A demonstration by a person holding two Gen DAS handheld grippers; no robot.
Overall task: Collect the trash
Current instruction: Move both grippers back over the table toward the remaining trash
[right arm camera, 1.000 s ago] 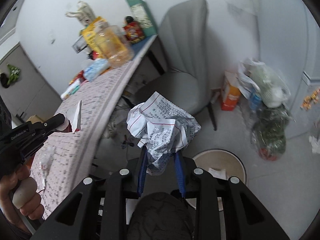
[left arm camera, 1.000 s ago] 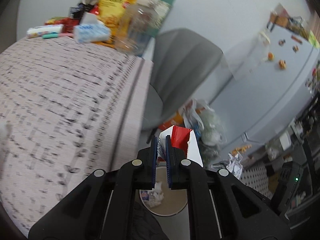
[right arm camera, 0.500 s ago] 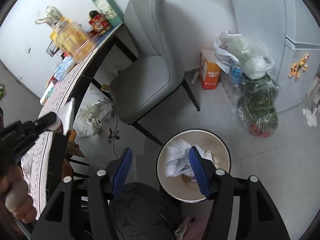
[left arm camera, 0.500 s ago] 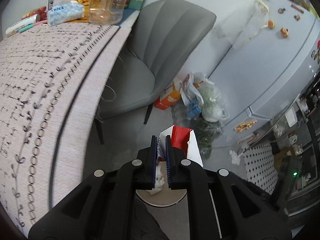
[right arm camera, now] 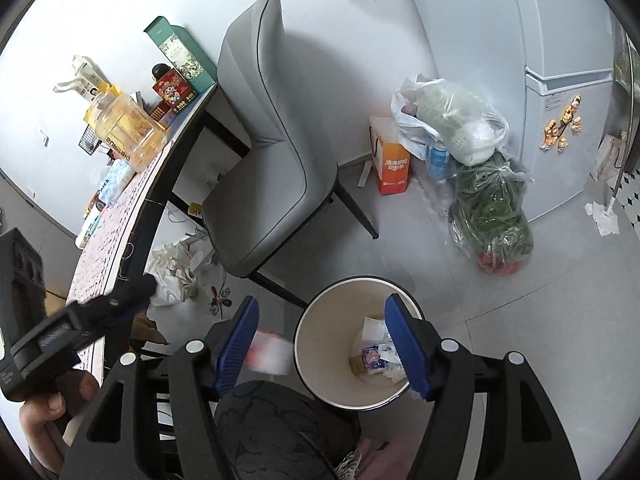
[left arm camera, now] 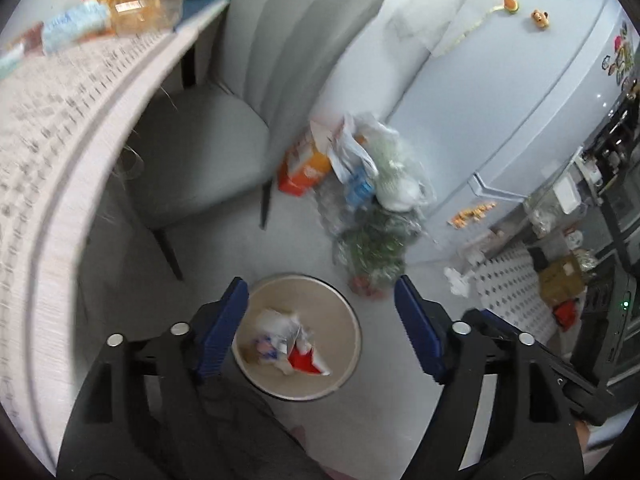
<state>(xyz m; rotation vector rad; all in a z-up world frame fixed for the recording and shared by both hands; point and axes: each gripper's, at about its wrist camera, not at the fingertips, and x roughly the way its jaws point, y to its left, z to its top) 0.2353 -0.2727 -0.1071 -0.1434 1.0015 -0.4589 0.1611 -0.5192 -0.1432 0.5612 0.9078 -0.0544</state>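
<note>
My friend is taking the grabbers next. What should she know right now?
Left hand-held gripper: open, empty, above the trash bin.
Right hand-held gripper: open, empty, also over the bin.
Done: crumpled paper lies in the bin. The red-and-white wrapper looks to be in it in the left view; the right view shows a blurred red-white scrap by the rim, perhaps falling.
Left: crumpled tissues lie on the floor under the table; a paper scrap lies by the fridge.

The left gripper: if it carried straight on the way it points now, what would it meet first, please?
Most likely the round trash bin below: the open left gripper frames its rim, with the red-and-white wrapper inside. Nothing seems to be between them, though depth is unclear.
</note>
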